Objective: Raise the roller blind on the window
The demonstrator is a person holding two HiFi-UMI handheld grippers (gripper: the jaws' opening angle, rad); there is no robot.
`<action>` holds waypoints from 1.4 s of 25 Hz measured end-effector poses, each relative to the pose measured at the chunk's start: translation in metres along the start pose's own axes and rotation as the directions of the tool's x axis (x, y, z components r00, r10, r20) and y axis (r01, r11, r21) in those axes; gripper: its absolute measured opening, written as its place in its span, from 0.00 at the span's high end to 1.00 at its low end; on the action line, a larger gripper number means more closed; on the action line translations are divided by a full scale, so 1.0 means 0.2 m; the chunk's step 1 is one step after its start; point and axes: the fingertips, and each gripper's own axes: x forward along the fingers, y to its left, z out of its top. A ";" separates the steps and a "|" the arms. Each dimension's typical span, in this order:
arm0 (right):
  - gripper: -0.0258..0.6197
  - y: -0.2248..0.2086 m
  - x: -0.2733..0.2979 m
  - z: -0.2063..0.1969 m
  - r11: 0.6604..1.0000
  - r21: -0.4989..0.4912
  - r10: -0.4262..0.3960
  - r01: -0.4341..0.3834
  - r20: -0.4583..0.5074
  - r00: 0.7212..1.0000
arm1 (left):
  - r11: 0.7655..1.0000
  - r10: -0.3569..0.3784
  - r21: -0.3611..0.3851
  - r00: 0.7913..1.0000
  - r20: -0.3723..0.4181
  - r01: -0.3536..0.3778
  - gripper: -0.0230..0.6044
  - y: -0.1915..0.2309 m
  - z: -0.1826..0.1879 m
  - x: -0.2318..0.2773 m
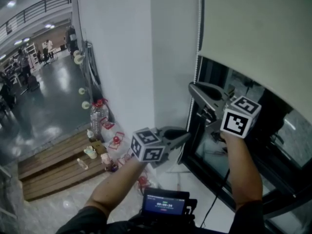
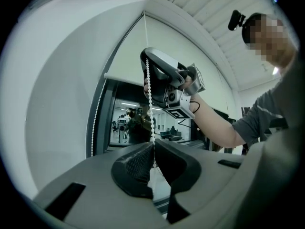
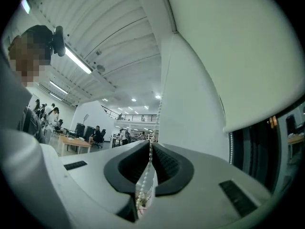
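The pale roller blind (image 1: 258, 38) covers the top of the dark window (image 1: 253, 145), its bottom edge slanting across the right of the head view. A white bead chain (image 2: 149, 89) hangs beside the window frame. My left gripper (image 1: 186, 133) is the lower one, and its jaws (image 2: 153, 146) are shut on the chain. My right gripper (image 1: 191, 87) is higher up the same chain, just under the blind's edge. Its jaws (image 3: 150, 144) are shut on the beads, with loose chain bunched behind them. In the left gripper view the right gripper (image 2: 147, 56) pinches the chain overhead.
A white wall (image 1: 122, 43) runs left of the window frame (image 1: 192, 116). On the floor below left lies a wooden pallet (image 1: 53, 165) with bottles and small items (image 1: 100, 116). A small screen (image 1: 165, 202) sits at my chest, and a black cable (image 1: 214, 199) hangs by the sill.
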 end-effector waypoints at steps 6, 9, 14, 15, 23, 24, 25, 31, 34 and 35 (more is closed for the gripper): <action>0.94 -0.01 -0.01 -0.01 1.000 0.023 -0.022 0.021 0.028 0.999 | 1.000 0.009 -0.003 1.000 0.001 -0.009 0.95 0.01 -0.01 -0.03; 0.94 -0.01 -0.01 -0.03 0.999 0.000 -0.034 0.034 0.025 0.999 | 1.000 0.011 -0.009 1.000 0.000 -0.011 0.95 0.01 -0.03 -0.03; 0.94 0.02 -0.04 -0.10 0.999 -0.012 -0.039 0.039 -0.004 0.999 | 1.000 0.002 -0.018 1.000 -0.025 -0.003 0.96 -0.01 -0.12 -0.03; 0.94 0.03 -0.05 -0.13 0.999 -0.025 -0.044 0.043 -0.016 0.999 | 1.000 0.008 -0.007 0.999 -0.041 -0.008 0.96 -0.01 -0.15 -0.02; 0.94 0.05 -0.13 -0.42 0.997 0.009 -0.070 0.070 -0.043 0.997 | 0.997 0.004 -0.070 0.989 -0.146 -0.015 0.96 0.02 -0.46 -0.01; 0.94 0.05 -0.14 -0.45 0.997 0.018 -0.069 0.070 -0.044 0.997 | 0.996 -0.002 -0.092 0.988 -0.155 -0.013 0.96 0.03 -0.49 -0.01; 0.94 0.06 -0.15 -0.48 0.997 0.024 -0.070 0.071 -0.044 0.997 | 0.993 -0.013 -0.121 0.987 -0.161 -0.007 0.96 0.03 -0.52 -0.01; 0.95 0.09 -0.19 -0.56 0.997 0.027 -0.073 0.074 -0.053 0.996 | 0.958 -0.113 -0.275 0.986 -0.124 0.075 0.96 -0.01 -0.52 -0.02; 0.95 0.11 -0.20 -0.55 0.997 -0.009 -0.077 0.076 -0.062 0.995 | 0.958 -0.129 -0.272 0.983 -0.128 0.090 0.96 -0.02 -0.51 -0.02; 0.95 0.10 -0.21 -0.54 0.997 -0.019 -0.081 0.080 -0.063 0.995 | 0.958 -0.130 -0.271 0.983 -0.132 0.091 0.96 -0.02 -0.51 -0.03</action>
